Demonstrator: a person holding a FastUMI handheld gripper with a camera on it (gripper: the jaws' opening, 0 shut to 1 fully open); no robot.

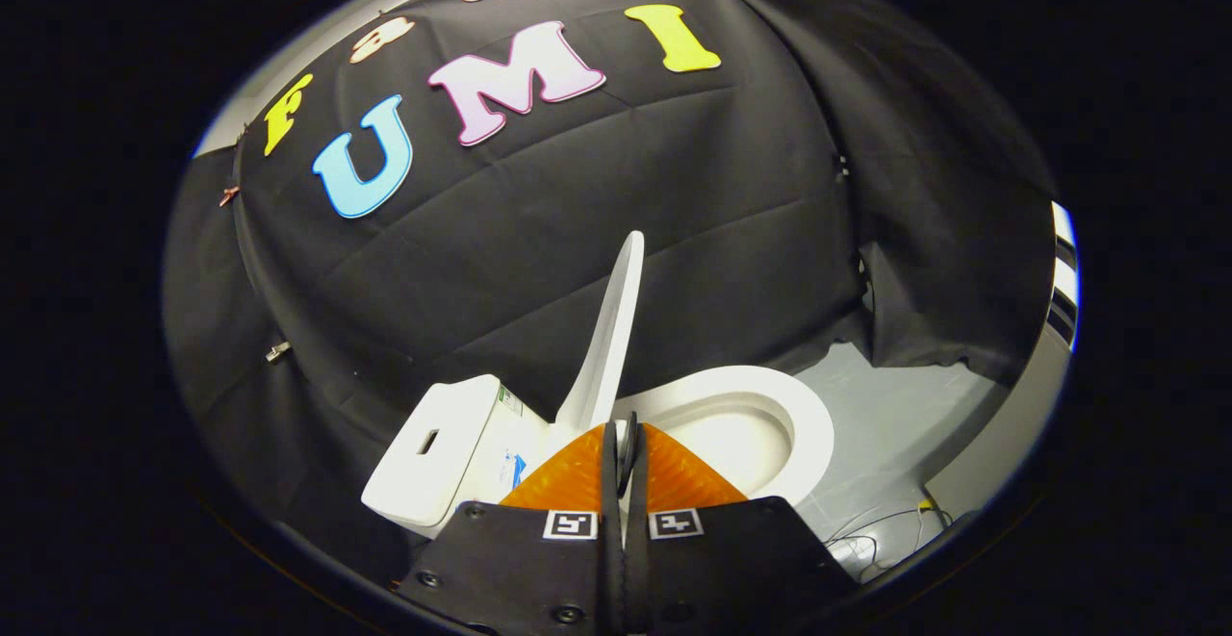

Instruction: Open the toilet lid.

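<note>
Hand-held gripper (623, 444) fingers closed together, toilet lid (608, 338) upright just beyond.

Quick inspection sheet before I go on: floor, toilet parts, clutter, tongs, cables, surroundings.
Surface: grey floor, bare beside the toilet.
Job's things: lid raised, standing near upright; seat down, bowl exposed; tank behind the lid.
Clutter: nothing seen.
Grippers: tongs closed together, nothing between them, at the lid's base.
Cables: thin wires on the floor by the bowl.
Surroundings: black cloth wall behind and beside the toilet.
</note>
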